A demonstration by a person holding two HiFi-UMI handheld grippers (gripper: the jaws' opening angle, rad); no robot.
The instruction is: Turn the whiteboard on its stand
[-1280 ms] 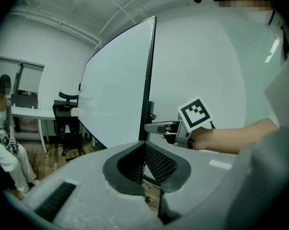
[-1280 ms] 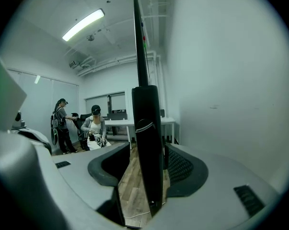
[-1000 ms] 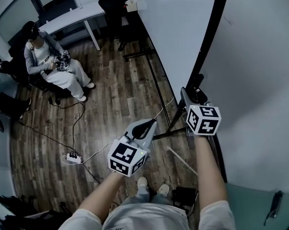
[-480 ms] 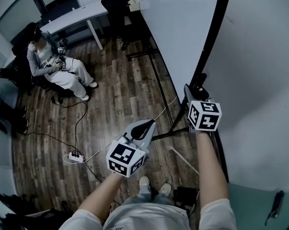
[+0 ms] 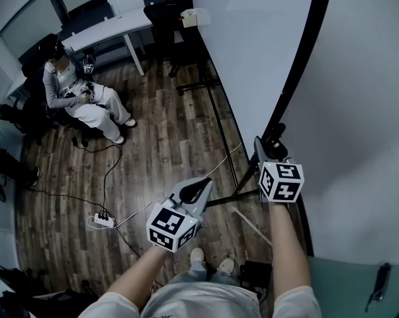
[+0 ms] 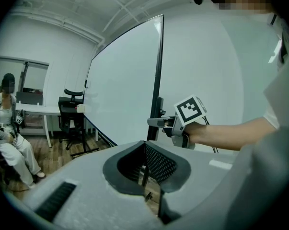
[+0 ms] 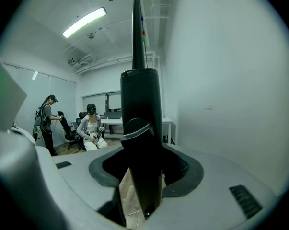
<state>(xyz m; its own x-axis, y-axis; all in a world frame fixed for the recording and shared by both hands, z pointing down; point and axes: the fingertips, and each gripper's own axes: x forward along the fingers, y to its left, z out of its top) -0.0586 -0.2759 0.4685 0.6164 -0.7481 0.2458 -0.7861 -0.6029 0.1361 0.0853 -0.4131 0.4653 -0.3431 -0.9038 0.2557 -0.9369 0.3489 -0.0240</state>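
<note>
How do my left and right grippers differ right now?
The right gripper is closed on the whiteboard's black side post; the left gripper holds nothing, jaws together. The right sits at the post; the left hangs apart from it, over the wood floor. Both carry marker cubes.

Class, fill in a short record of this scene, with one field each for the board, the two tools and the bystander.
Whiteboard: white face, edged by a black frame
Right tool: closed on the black frame, which stands between its jaws
Left tool: jaws together, nothing held, over the wood floor
Bystander: a person seated at the far left
</note>
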